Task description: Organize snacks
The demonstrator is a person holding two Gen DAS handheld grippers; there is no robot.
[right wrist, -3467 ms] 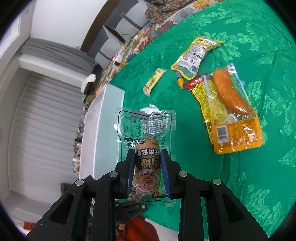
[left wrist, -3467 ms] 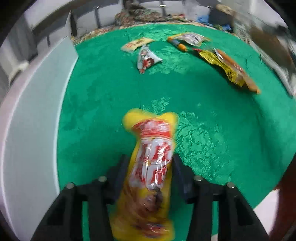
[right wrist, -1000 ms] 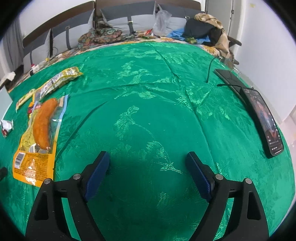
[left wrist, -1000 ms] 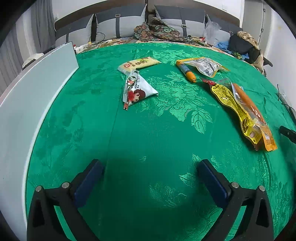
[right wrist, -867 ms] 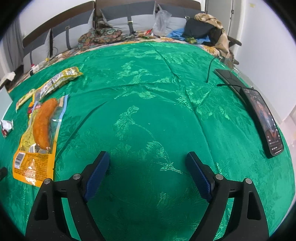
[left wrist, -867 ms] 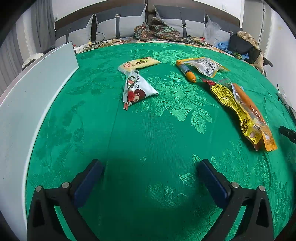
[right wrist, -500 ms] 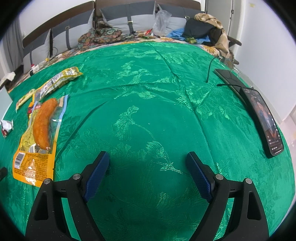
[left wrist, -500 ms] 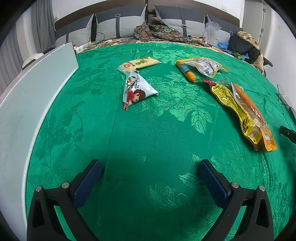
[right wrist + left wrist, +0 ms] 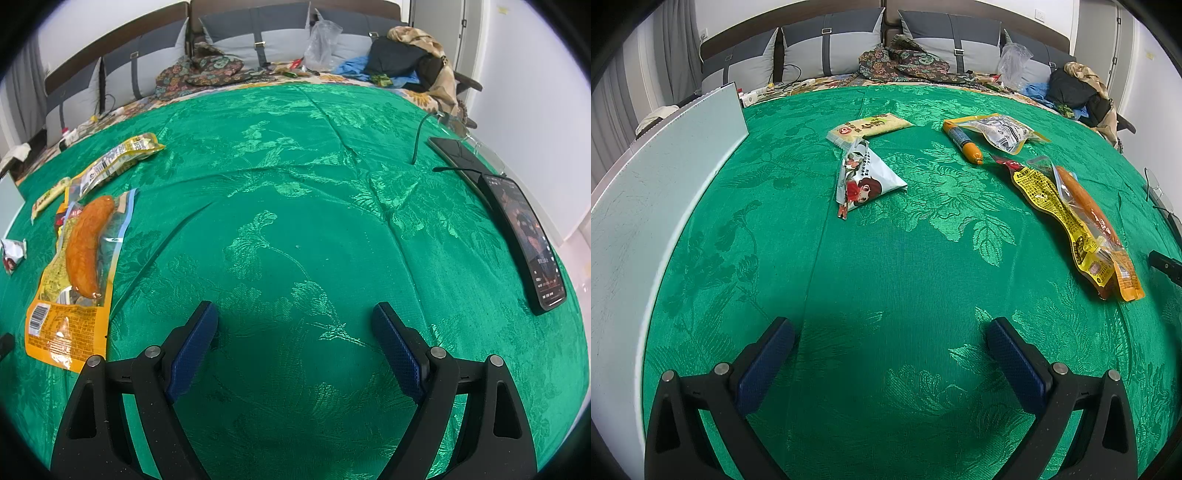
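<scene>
Snacks lie on a green patterned cloth (image 9: 886, 280). In the left wrist view: a triangular packet with a cartoon girl (image 9: 866, 181), a pale yellow bar (image 9: 870, 127), a small orange sausage stick (image 9: 962, 142), a clear and yellow pouch (image 9: 1001, 131), and a yellow pack with a large orange sausage (image 9: 1078, 225). My left gripper (image 9: 890, 343) is open and empty, low over bare cloth. My right gripper (image 9: 293, 325) is open and empty over bare cloth; the sausage pack (image 9: 79, 266) lies to its left, with the pouch (image 9: 114, 160) beyond.
A white flat board (image 9: 653, 206) runs along the left edge of the cloth. Two phones (image 9: 524, 236) with a cable lie at the right edge. Pillows, clothes and bags sit behind the cloth (image 9: 905, 62).
3.5 s ago each gripper was shut on a snack packet near the white board. Now both are open and empty. Over the last second nothing has moved.
</scene>
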